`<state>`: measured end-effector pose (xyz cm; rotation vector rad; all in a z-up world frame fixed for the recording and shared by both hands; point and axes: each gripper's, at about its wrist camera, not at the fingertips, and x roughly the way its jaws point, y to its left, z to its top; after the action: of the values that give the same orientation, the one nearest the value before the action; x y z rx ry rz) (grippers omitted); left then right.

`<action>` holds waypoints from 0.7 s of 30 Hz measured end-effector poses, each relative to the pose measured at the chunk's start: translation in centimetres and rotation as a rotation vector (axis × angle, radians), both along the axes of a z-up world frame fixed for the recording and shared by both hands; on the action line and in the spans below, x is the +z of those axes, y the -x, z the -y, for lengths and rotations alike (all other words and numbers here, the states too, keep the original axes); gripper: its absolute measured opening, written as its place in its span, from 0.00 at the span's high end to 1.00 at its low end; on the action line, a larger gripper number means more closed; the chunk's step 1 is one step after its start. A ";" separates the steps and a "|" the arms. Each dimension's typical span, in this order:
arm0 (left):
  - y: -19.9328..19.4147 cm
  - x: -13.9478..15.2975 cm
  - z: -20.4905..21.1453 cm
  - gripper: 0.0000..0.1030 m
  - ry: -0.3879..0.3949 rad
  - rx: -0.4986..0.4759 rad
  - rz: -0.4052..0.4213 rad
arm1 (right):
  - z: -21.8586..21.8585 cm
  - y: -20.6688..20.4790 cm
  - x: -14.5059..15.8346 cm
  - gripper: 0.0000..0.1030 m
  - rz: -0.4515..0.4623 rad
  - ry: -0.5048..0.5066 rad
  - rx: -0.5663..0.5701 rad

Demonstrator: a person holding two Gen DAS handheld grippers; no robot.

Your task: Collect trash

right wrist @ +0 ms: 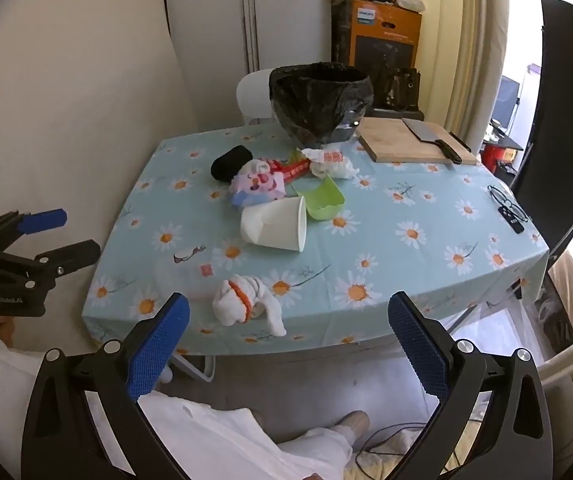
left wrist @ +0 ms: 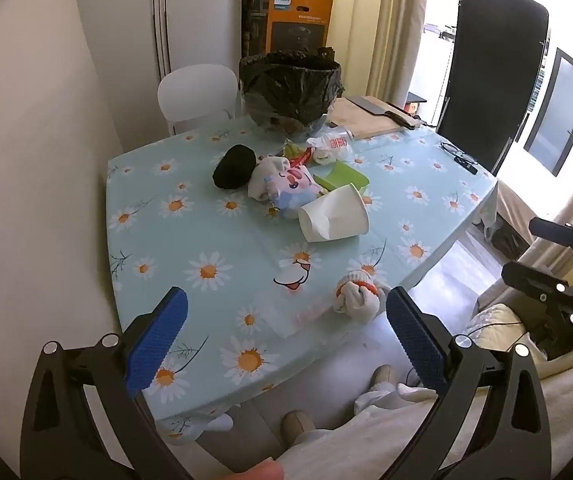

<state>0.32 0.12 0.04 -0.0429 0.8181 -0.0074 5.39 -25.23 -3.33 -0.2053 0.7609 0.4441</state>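
Slippers (left wrist: 382,376) show in left view only; both grippers' fingers wide apart, nothing btwn.

Glossy black plastic liner in bin (right wrist: 320,100); matt white paper cup (right wrist: 274,224); wooden board (right wrist: 402,144); cloth gloves (right wrist: 246,304).

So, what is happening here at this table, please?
A person holds two grippers, left gripper and right gripper, both open and empty, short of the table. Nothing is collected yet: the paper cup, green container and wrappers lie near the bag-lined bin. A rolled glove lies nearest.
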 end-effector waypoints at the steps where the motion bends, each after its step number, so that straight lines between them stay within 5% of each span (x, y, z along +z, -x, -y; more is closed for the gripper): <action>1: 0.0 0.0 0.0 0.06 -0.001 -0.001 -0.003 | 0.1 -0.1 0.0 0.07 0.003 0.000 -0.001; 12: 0.1 -0.8 -0.1 0.06 0.016 -0.022 -0.004 | 0.1 0.3 0.1 0.07 0.007 0.011 0.005; 21: 0.8 -1.0 1.4 0.06 -0.063 -0.076 0.007 | -0.2 0.6 -0.1 0.07 0.001 0.020 0.023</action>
<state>-0.43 -1.31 -0.94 0.0475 0.8119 -0.0539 4.80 -25.05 -3.43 -0.2334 0.7625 0.4580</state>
